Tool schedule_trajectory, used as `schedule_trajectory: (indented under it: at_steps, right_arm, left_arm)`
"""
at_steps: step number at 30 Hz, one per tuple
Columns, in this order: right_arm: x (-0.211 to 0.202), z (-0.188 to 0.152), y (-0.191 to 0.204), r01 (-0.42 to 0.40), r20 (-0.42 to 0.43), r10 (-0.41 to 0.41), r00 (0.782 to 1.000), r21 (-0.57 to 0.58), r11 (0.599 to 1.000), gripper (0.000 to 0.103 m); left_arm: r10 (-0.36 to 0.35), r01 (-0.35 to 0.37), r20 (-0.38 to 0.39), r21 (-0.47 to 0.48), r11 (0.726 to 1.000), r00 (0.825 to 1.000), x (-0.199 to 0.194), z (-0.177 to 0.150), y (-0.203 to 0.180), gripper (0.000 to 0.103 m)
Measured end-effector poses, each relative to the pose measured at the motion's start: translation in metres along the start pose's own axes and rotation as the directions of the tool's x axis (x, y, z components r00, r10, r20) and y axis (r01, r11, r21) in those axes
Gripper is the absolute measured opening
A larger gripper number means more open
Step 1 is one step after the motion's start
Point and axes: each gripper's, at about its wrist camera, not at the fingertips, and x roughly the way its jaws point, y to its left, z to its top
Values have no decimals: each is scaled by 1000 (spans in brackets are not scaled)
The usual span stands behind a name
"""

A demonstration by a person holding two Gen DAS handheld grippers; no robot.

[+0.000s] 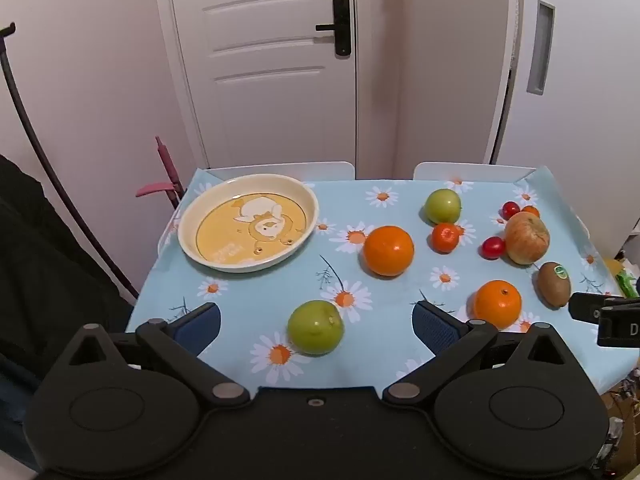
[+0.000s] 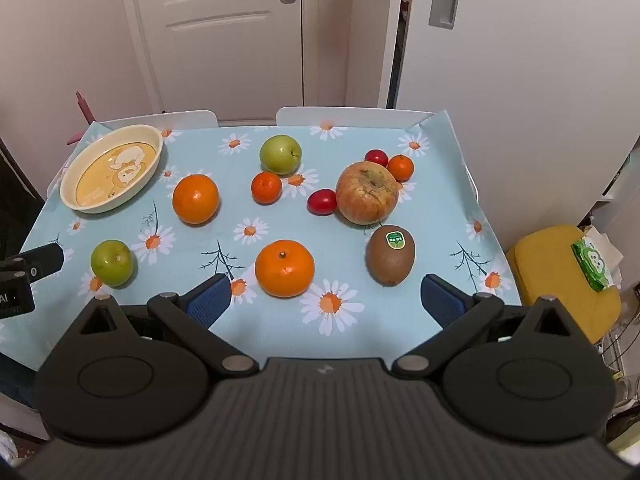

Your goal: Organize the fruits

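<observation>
Fruit lies scattered on a blue daisy tablecloth (image 2: 432,208). A cream plate (image 1: 248,227) (image 2: 111,168) with a yellow cartoon centre sits empty at the far left. My left gripper (image 1: 316,322) stands open above the near edge, a green apple (image 1: 316,327) (image 2: 111,262) lying between its blue fingertips, untouched. My right gripper (image 2: 326,300) is open too, hovering near an orange (image 2: 284,267) (image 1: 497,304) and a kiwi (image 2: 390,255) (image 1: 553,284). Farther off lie a big orange (image 1: 388,250) (image 2: 195,199), a second green apple (image 1: 442,205) (image 2: 280,154), a red-yellow apple (image 1: 526,237) (image 2: 367,193), small mandarins and red plums.
Two white chair backs (image 1: 280,170) (image 2: 344,116) stand at the table's far side, before a white door (image 1: 272,60). A yellow stool (image 2: 560,280) with a green packet is at the right. A dark sleeve (image 1: 48,264) fills the left. The right gripper's body (image 1: 608,320) shows at the edge.
</observation>
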Motion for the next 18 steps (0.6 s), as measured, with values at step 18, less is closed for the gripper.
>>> schedule_trajectory:
  at_steps: [18]
  right_arm:
    - [0, 0, 1, -4, 1, 4, 1000, -2, 1000, 103]
  left_arm:
    - [32, -31, 54, -9, 999, 998, -5, 3, 5, 103]
